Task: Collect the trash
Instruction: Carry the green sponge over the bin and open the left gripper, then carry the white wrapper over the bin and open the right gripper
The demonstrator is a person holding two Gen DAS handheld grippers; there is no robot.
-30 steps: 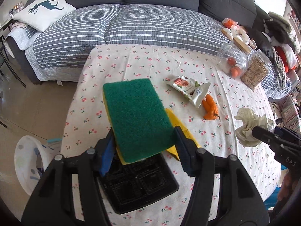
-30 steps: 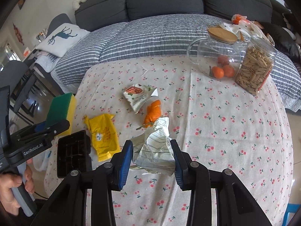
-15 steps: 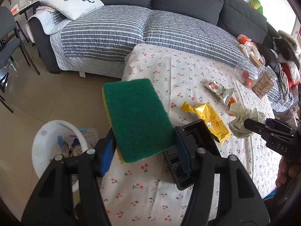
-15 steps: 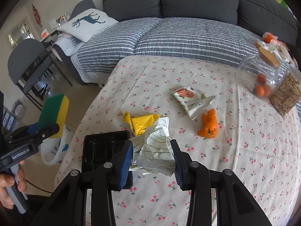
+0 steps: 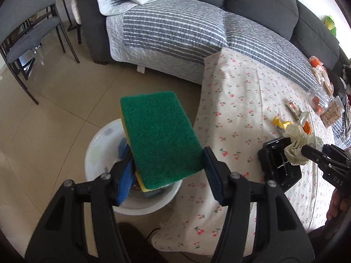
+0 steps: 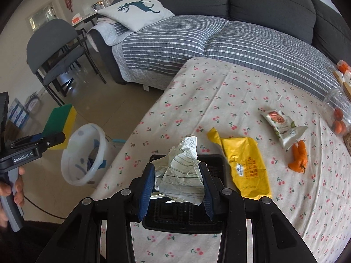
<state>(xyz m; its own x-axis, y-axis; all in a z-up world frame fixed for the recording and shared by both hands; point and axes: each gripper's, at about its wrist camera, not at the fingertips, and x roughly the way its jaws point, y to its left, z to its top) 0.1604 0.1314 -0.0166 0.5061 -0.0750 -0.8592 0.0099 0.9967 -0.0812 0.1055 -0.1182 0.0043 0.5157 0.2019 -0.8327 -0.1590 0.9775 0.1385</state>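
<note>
My left gripper [image 5: 167,171] is shut on a green and yellow sponge [image 5: 158,138], held above a white bin [image 5: 96,149] on the floor beside the table. The sponge [image 6: 60,126] and the bin [image 6: 84,151] also show at the left of the right wrist view. A crumpled striped wrapper [image 6: 183,173] sits clamped in my right gripper [image 6: 177,191], above a black plastic tray [image 6: 186,219] near the table's left edge. On the cherry-print tablecloth [image 6: 219,100] lie a yellow packet [image 6: 248,164], a white snack wrapper [image 6: 283,127] and an orange peel [image 6: 298,155].
A grey sofa with a striped quilt [image 6: 197,41] stands behind the table, and a grey chair [image 6: 54,50] at far left. Clear jars [image 5: 324,107] of oranges and seeds stand at the table's far right. The bin holds several discarded items. Tan floor tiles surround it.
Both grippers have swept left across the table with their loads. The sponge, earlier over the black tray, now hangs over the bin; the wrapper now hangs over the tray.
</note>
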